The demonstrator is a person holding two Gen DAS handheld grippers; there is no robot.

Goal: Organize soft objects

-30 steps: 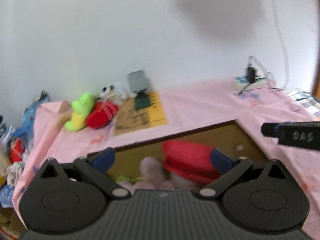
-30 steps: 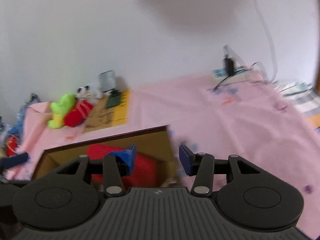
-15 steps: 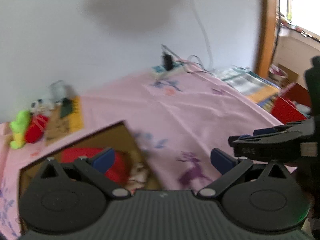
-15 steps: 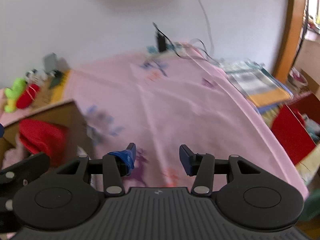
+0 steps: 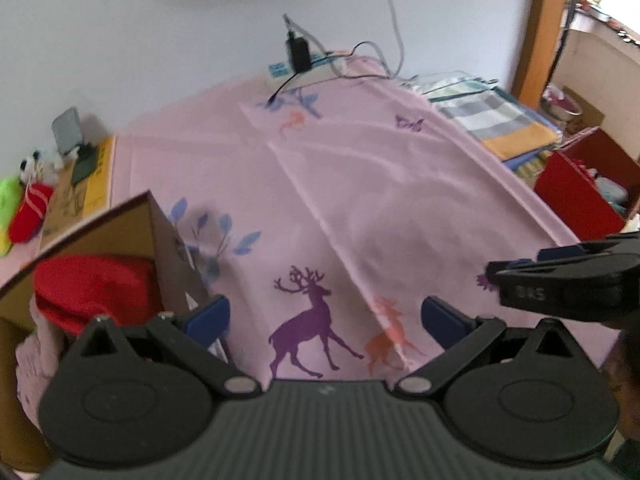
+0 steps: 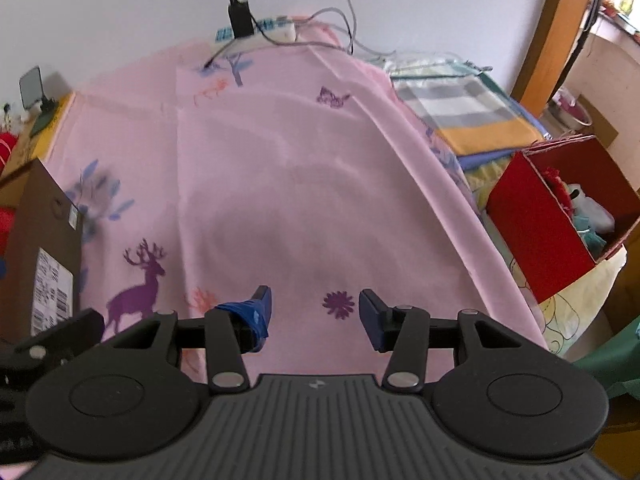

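Observation:
A brown cardboard box stands on the pink bedsheet at the left and holds a red soft item over a pink one. Its labelled side shows in the right wrist view. My left gripper is open and empty over the sheet, just right of the box. My right gripper is open and empty above the bare sheet; it also shows at the right edge of the left wrist view. A green plush and a red plush lie far left.
A red box with soft things inside sits off the bed's right edge. Folded striped blankets lie at the far right. A power strip with a charger rests by the wall. A small mirror stand stands on a yellow card.
Both grippers have swung right, from over the cardboard box to the open pink sheet. The box has slid to the left edge of both views. Both stay open and empty.

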